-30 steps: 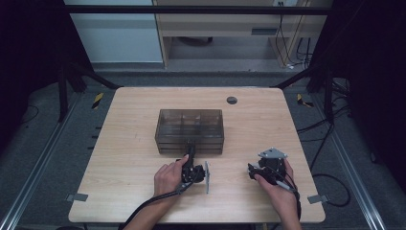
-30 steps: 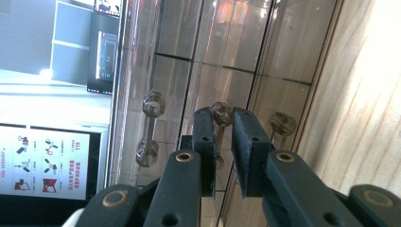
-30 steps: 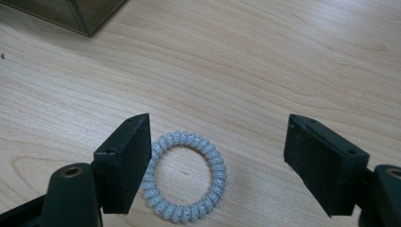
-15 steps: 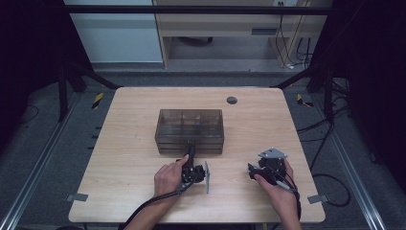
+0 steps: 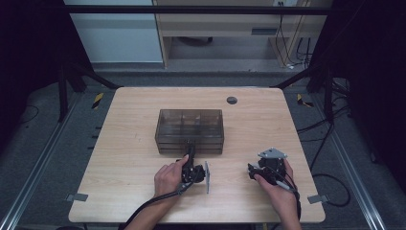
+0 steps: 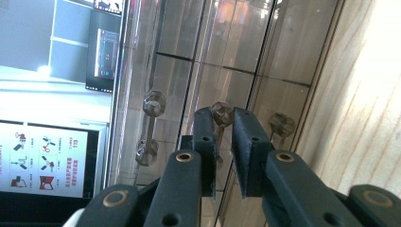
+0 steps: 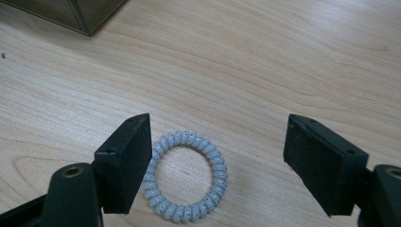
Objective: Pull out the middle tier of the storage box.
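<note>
- My left gripper (image 5: 191,155) points toward 12 o'clock at the front of the smoked clear drawer box (image 5: 189,129), which stands at the centre of the desk (image 5: 119,158).
- Its jaws are clamped on the middle faceted knob (image 6: 221,112) of the box front; two more knobs flank it.
- My right gripper (image 7: 215,161), at 5 o'clock from the box, holds its jaws wide apart over the desk.
- A pale spiral hair tie (image 7: 185,176) lies flat between them, touching the left-hand jaw and well apart from the other.
</note>
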Demonstrator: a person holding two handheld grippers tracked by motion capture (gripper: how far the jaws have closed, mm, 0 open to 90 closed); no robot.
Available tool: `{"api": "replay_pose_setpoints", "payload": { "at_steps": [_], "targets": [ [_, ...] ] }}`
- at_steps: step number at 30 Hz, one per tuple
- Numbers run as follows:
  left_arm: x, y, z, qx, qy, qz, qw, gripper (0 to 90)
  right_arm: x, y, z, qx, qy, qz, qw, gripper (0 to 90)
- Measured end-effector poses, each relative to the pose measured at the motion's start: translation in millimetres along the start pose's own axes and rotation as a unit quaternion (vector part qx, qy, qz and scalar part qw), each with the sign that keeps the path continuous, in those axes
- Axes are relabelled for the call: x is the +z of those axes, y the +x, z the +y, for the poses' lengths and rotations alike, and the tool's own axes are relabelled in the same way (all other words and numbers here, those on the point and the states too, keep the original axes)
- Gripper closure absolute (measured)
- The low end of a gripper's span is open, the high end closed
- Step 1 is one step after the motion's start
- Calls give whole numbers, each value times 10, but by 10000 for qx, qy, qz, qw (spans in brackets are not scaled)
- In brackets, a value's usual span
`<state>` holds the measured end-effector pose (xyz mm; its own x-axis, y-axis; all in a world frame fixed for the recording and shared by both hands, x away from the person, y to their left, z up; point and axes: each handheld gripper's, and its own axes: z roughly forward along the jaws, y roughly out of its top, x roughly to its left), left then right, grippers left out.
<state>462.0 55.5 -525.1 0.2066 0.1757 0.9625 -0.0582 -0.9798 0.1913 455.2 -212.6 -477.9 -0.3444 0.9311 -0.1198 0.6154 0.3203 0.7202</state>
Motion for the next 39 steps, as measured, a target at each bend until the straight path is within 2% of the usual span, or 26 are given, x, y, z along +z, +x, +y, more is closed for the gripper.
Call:
{"api": "replay_pose_setpoints", "payload": {
  "at_steps": [14,35,37,39],
  "targets": [
    [-26,-4,4,-12,-21,4,10000,798,4,2,-1,4,12,-2,10000,249],
    [-240,-49,10,8,-77,-8,10000,796,11,10,0,-34,26,17,10000,242],
    [-253,-27,8,-94,-106,-84,9999,792,14,12,-1,-27,34,51,10000,232],
    [-273,8,10,-201,-126,-127,9996,724,14,19,4,-54,18,70,10000,223]
  ]
}}
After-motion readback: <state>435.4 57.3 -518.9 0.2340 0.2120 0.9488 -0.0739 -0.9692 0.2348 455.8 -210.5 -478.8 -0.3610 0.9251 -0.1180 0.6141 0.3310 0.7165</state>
